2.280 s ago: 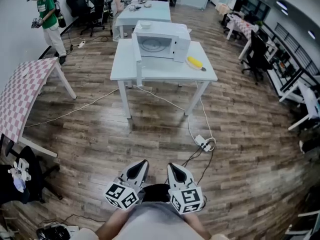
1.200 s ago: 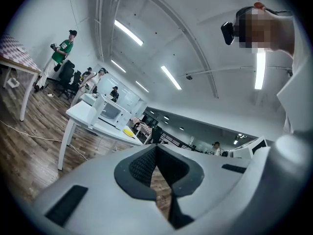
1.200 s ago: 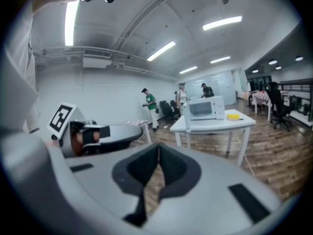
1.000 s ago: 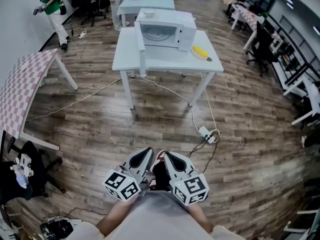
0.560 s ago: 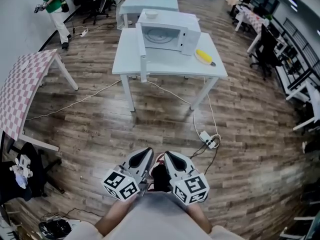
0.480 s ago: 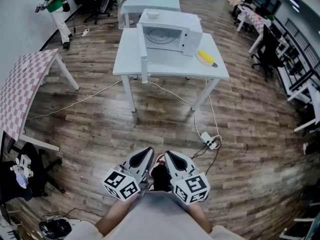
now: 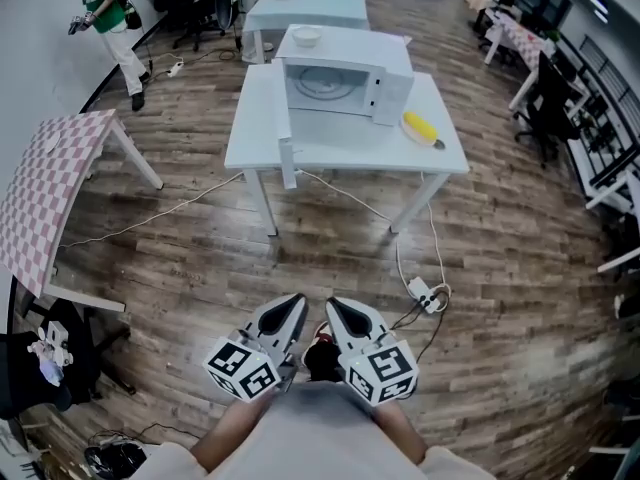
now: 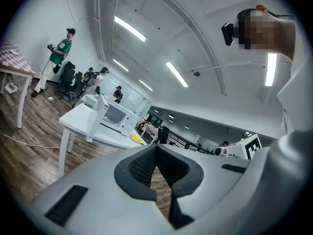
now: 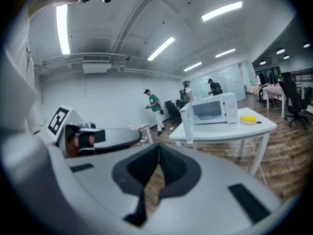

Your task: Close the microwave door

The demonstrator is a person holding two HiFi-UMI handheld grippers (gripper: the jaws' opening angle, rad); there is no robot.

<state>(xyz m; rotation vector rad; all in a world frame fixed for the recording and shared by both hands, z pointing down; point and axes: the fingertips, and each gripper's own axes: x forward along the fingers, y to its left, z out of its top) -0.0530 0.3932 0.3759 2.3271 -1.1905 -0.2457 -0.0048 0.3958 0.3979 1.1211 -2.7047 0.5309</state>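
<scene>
Both pairs of jaws clenched tip to tip on nothing: left gripper [image 7: 288,313] and right gripper [image 7: 335,315] side by side at the near edge. Microwave [image 7: 350,78] far ahead on white table [image 7: 340,153], well apart from both. Door [image 7: 284,128] swung open at its left side.

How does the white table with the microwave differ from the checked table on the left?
The white table has a plain top; the checked table has pink and white squares. The white table carries a microwave with its door open and a yellow thing; the checked table shows neither. The white table is seen whole; the checked table is cut by the picture's left edge. Both stand on the wooden floor.
</scene>
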